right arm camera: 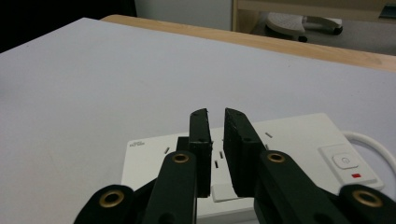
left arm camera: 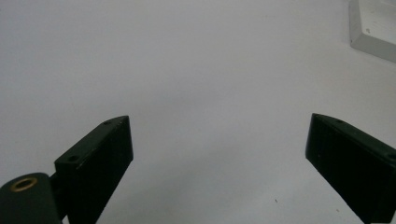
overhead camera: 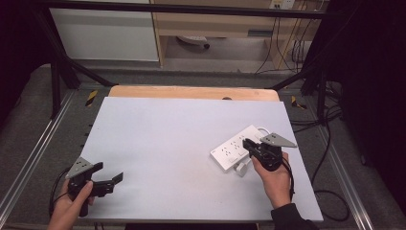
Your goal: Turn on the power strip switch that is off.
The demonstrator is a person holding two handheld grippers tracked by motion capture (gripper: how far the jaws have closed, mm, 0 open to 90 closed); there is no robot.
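Right tongs (right arm camera: 215, 154) nearly closed on a white plug (right arm camera: 223, 191) over the power strip (overhead camera: 238, 145) at frame right, apparently for plugging or unplugging; left tongs (left arm camera: 219, 154) idled wide open and empty over the desk (overhead camera: 167, 143).

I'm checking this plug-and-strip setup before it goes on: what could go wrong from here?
The right gripper has its jaws nearly closed over the white power strip, with a small white piece between them; a thin grip like that could slip or twist. The strip lies loose on the grey mat, and the left gripper waits open, far off, so pushing or pulling may shift the strip. Its cable could also drag.
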